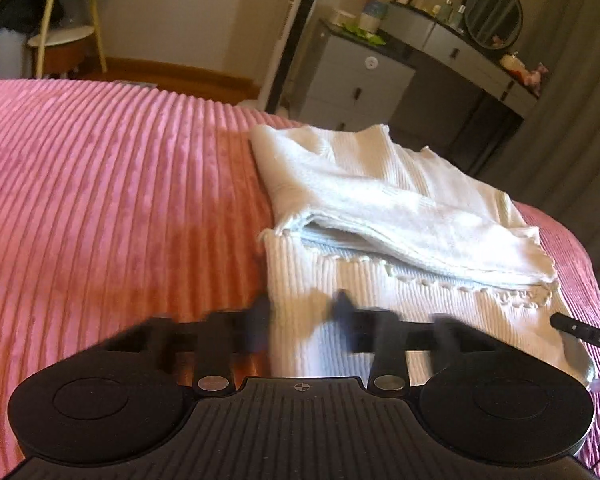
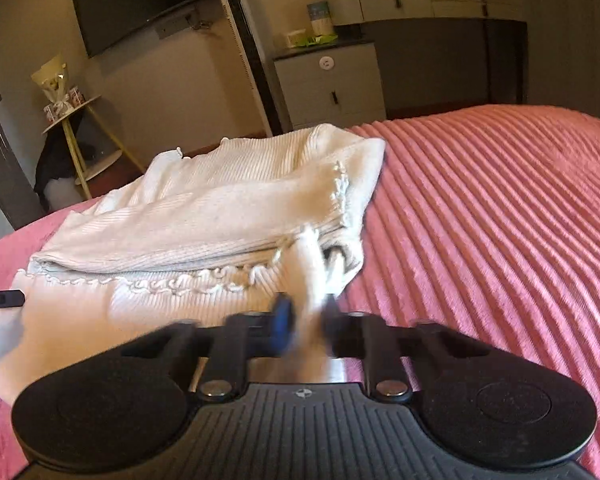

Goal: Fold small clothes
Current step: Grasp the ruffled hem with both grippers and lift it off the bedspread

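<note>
Evidently mid-fold, the cream ribbed knit garment [image 2: 204, 216] lies across the centre of both frames on the pink ribbed bedspread [image 2: 500, 208]. The right gripper [image 2: 306, 316] pinches its scalloped corner to carry it over; the left gripper [image 1: 300, 316], blurred, gapes empty over the near hem.

The cream ribbed knit garment [image 1: 380, 208] lies folded on the pink corduroy bedspread [image 1: 120, 200], its upper layer doubled back over the lower one. The left gripper [image 1: 304, 312] sits over its near edge — the right gripper [image 2: 306, 312] at the opposite near corner, a fold of cloth between its fingers. Behind the bed stands a grey drawer cabinet [image 2: 328, 84], and a round-shelved side stand [image 2: 80, 148] further left.
</note>
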### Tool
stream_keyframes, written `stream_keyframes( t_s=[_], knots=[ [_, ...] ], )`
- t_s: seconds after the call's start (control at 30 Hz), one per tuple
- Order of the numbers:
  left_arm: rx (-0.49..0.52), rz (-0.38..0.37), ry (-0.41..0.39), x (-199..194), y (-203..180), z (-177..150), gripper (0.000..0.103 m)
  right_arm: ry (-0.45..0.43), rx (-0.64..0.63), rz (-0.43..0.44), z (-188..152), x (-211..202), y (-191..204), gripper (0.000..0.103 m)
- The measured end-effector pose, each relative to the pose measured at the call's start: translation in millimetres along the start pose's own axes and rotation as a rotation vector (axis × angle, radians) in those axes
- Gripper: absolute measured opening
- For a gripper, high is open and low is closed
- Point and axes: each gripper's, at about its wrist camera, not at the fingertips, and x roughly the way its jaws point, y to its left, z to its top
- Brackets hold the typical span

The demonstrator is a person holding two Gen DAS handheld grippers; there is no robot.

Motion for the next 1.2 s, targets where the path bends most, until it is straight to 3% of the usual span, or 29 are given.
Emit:
stream_keyframes(
  t_s=[0.07,0.23,0.37,0.5,0.57,0.63,0.93,1.1,1.2],
  knots=[
    [0.01,0.021,-0.008,0.9,-1.7,0.5,0.012,-0.002,-0.014,0.011,-0.3,-3.5,-0.7,0.009],
    [0.004,-0.017,-0.074,-16.9,-2.1,0.5,0.01,-0.019,-0.014,0.04,3.2,-5.4,-3.1,0.01],
    [-0.004,-0.085,-0.108,-24.3,-4.4,3.4,0.011,0.006,-0.011,0.03,4.8,6.5,-1.3,0.017],
    [0.013,-0.075,-0.042,-5.0,-8.2,4.2,0.02,0.016,-0.015,0.011,8.7,11.5,2.7,0.016],
    [0.013,-0.064,-0.015,3.6,-8.8,1.6,0.013,-0.001,-0.057,-0.022,7.9,6.7,8.5,0.009],
    [0.02,-0.047,-0.019,4.7,-11.2,0.6,0.011,-0.021,-0.086,-0.042,7.1,-2.2,13.3,0.008],
    [0.132,-0.093,-0.131,-42.2,-23.5,3.3,0.009,-0.109,-0.241,-0.107,-0.4,-48.0,37.8,0.007],
    [0.185,-0.133,-0.212,-61.9,-40.6,26.4,0.009,-0.173,-0.276,-0.131,16.1,-54.4,51.3,0.006],
    [0.227,-0.092,-0.248,-53.8,-48.3,50.4,0.009,-0.203,-0.301,-0.181,34.3,-41.4,58.5,0.006]
  ],
)
